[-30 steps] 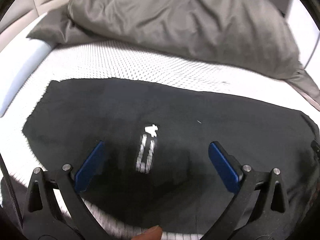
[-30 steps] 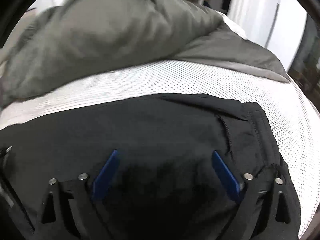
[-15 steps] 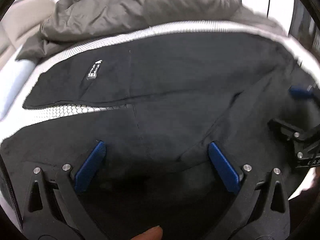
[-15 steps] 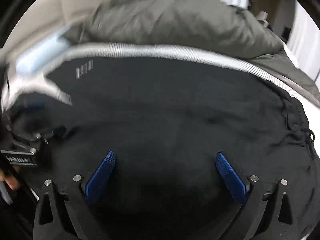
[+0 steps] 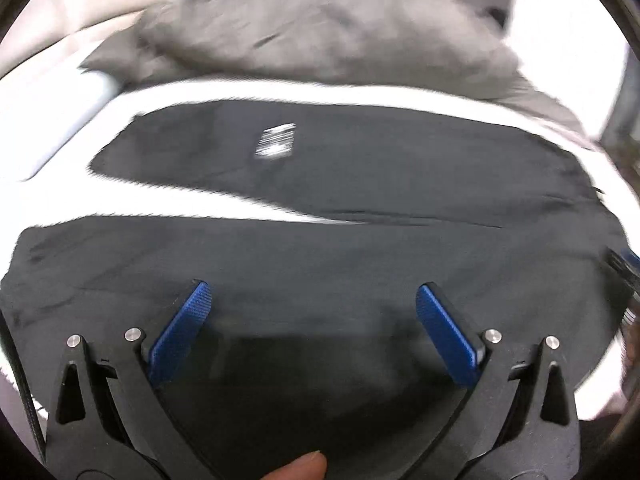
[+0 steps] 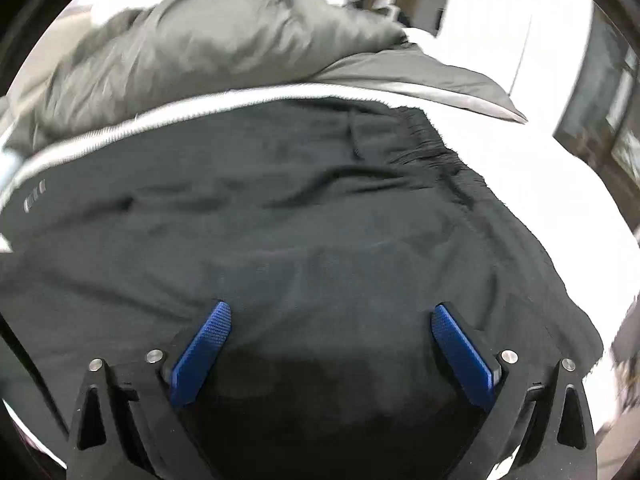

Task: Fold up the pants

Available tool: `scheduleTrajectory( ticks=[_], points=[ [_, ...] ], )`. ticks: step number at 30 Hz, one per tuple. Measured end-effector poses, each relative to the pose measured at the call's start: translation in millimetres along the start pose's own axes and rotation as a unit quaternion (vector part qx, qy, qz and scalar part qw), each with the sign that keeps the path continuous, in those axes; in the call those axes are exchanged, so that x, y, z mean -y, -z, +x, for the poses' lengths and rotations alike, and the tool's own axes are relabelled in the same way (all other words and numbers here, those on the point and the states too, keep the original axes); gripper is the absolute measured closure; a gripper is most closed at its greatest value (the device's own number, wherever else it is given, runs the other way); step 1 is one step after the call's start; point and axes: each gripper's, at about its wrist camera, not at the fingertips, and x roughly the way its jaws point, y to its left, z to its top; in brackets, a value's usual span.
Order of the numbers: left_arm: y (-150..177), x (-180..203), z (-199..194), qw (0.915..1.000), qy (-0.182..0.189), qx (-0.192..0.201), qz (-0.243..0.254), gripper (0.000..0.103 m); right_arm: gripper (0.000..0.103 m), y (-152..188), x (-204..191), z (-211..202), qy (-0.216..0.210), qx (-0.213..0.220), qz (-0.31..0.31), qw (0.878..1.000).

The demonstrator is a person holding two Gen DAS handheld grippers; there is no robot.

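Note:
Black pants (image 5: 360, 184) lie spread on a white mesh-patterned bed (image 5: 168, 204), both legs pointing left with a strip of bed between them. A white label (image 5: 276, 142) shows on the far leg. My left gripper (image 5: 312, 300) hangs open over the near leg, nothing between its blue pads. The right wrist view shows the pants (image 6: 280, 220) at the waist end, the gathered waistband (image 6: 452, 160) to the right. My right gripper (image 6: 330, 320) is open above the cloth there, holding nothing. Its tip (image 5: 624, 264) peeks in at the left view's right edge.
A rumpled grey duvet (image 5: 328, 28) is heaped along the far side of the bed, also the duvet (image 6: 208, 40) behind the waistband. A pale pillow (image 5: 68, 120) lies at the far left. A fingertip (image 5: 300, 468) shows at the bottom edge. Dark furniture (image 6: 608, 92) stands right.
Both views have swung and are blurred. The left gripper pulled back, so both legs and the gap show whole. The right gripper turned right toward the waistband. Both stay open.

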Motion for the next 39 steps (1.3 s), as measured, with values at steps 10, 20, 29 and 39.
scheduleTrajectory(
  ticks=[10,20,29,39],
  points=[
    [30,83,26,0.9903,0.011,-0.033,0.135,0.000,0.001,34,-134,-26,-0.109,0.036,-0.190,0.975],
    [22,-3,14,0.9986,-0.020,-0.043,0.023,0.000,0.001,31,-55,-8,-0.036,0.043,-0.138,0.989],
    [6,-111,-19,0.9898,-0.098,-0.015,-0.103,0.000,0.001,30,58,-10,0.025,0.041,-0.011,0.999],
    [76,-276,-126,0.9339,-0.123,0.068,-0.329,0.001,0.001,39,121,-77,-0.069,0.107,0.095,0.987]
  ],
)
